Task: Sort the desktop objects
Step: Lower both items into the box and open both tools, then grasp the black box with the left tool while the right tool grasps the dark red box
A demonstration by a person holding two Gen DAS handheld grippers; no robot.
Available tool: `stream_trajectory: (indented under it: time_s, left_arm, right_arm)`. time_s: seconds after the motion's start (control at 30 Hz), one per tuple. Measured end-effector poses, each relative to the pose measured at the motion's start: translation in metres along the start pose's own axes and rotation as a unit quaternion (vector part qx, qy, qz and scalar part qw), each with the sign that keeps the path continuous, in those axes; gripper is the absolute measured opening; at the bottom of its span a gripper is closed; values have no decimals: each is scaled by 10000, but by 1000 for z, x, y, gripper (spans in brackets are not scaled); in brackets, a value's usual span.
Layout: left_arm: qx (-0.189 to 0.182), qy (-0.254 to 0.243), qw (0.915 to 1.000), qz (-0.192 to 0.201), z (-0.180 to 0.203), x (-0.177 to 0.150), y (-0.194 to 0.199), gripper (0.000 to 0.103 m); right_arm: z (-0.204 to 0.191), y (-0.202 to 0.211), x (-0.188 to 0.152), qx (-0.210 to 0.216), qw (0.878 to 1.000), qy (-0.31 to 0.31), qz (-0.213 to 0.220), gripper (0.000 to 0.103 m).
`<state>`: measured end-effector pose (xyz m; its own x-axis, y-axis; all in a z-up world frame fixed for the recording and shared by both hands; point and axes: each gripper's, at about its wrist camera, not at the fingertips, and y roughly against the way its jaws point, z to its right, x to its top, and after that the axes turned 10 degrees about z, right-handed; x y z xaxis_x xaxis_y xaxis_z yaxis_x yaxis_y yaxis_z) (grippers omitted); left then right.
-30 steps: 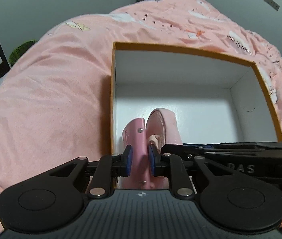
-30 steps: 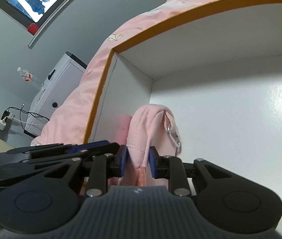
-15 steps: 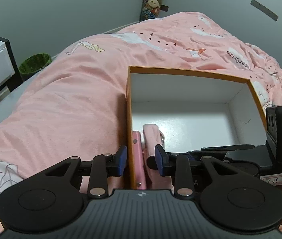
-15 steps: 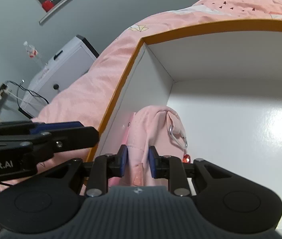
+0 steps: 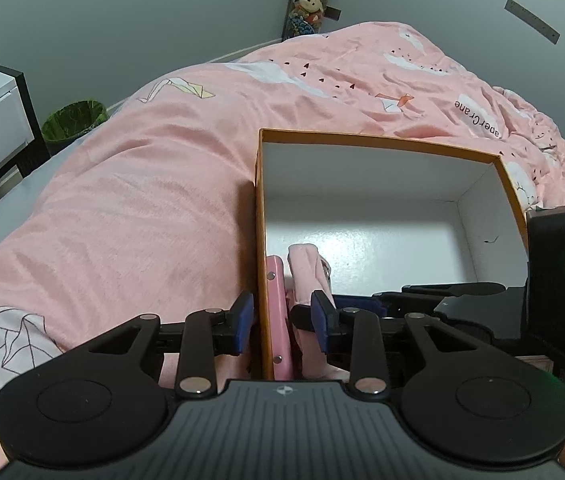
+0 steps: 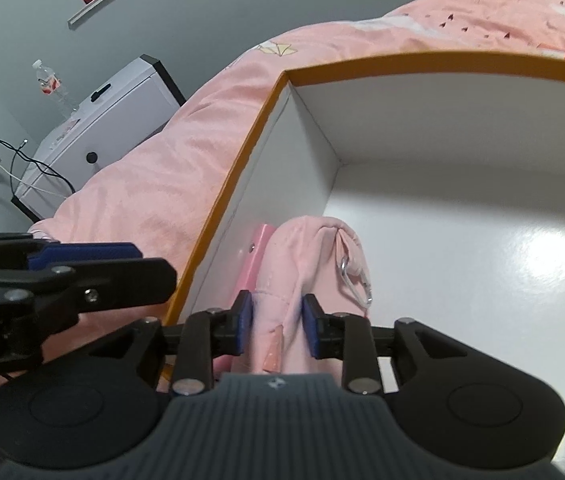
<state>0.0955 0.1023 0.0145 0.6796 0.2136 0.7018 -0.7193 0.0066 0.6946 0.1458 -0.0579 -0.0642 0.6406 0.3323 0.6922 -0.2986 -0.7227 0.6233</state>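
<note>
While both tilt downward, right gripper straddles pouch.

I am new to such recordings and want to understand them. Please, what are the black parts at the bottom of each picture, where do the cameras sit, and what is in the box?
There is no robot. A person holds a two-finger gripper in each hand, and a camera on each looks forward along its fingers. One picture comes from the left gripper, the other from the right gripper. A white box with an orange rim lies on a pink bedspread. Inside, by its left wall, are a flat pink case and a pink cloth pouch. Both grippers' jaws have just been opening. The left pair straddles the wall and case, and the right pair has the pouch between them, unpinched. Nothing is held.
</note>
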Motion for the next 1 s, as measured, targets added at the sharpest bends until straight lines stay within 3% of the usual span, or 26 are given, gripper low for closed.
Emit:
stream_trajectory:
  time_s: [0.2,0.33,0.47,0.63,0.8,1.0]
  left_arm:
    - [-18,-1,10000,79,2,0,13,37]
    - [-259,151,9994,164,0,1,29,38]
    - [-713,113,9973,133,6,-1,46,38]
    - [-1241,-71,9919,-246,23,-17,51,39]
    - [-944,-8,9936,-616,24,-33,30,46]
    - [-856,-6,9934,-766,18,-54,6,48]
  right_arm:
    - [-1,9,1,-241,9996,56,113,49]
    - [-3,25,6,-382,9988,133,283,56]
    - [-6,62,8,-563,9961,252,634,57]
    - [-1,117,-5,-781,9933,26,849,52]
    - [0,155,-34,-856,9920,-204,903,42]
    - [1,141,-65,-761,9944,-522,524,42]
